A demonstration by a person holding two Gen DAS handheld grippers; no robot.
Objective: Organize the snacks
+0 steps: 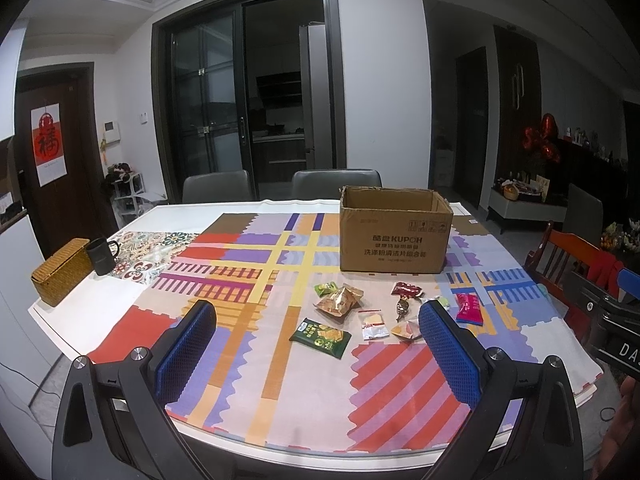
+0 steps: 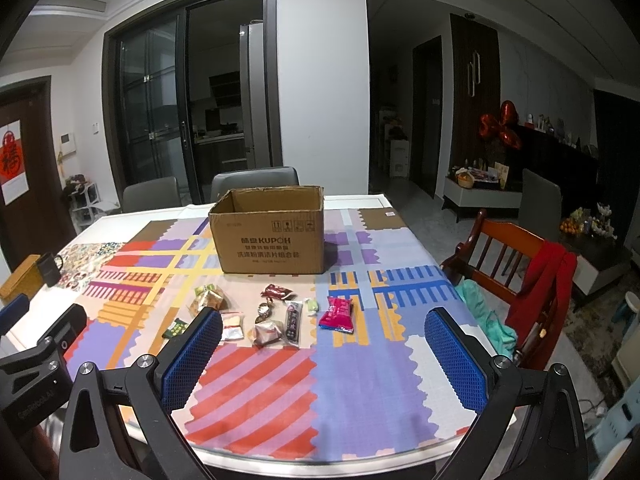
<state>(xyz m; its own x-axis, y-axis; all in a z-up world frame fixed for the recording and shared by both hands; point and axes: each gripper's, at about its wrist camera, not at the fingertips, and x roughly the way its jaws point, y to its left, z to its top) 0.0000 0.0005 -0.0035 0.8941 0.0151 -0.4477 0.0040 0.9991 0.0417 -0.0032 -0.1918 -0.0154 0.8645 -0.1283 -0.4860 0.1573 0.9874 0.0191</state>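
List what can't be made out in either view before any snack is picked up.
- Cardboard box interior: hidden by its front wall, both views.
- Dark green packet: partly hidden behind right gripper finger, right view.
- Snack labels: too small.
- Left gripper: empty.

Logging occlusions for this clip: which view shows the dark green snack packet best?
The left wrist view: the dark green snack packet lies whole and unobstructed on the table. In the right wrist view only a corner shows, with a right gripper finger covering the rest.

White walls, dark glass sliding doors (image 1: 248, 92), grey chairs (image 1: 336, 182) behind a patterned table (image 2: 360, 360).
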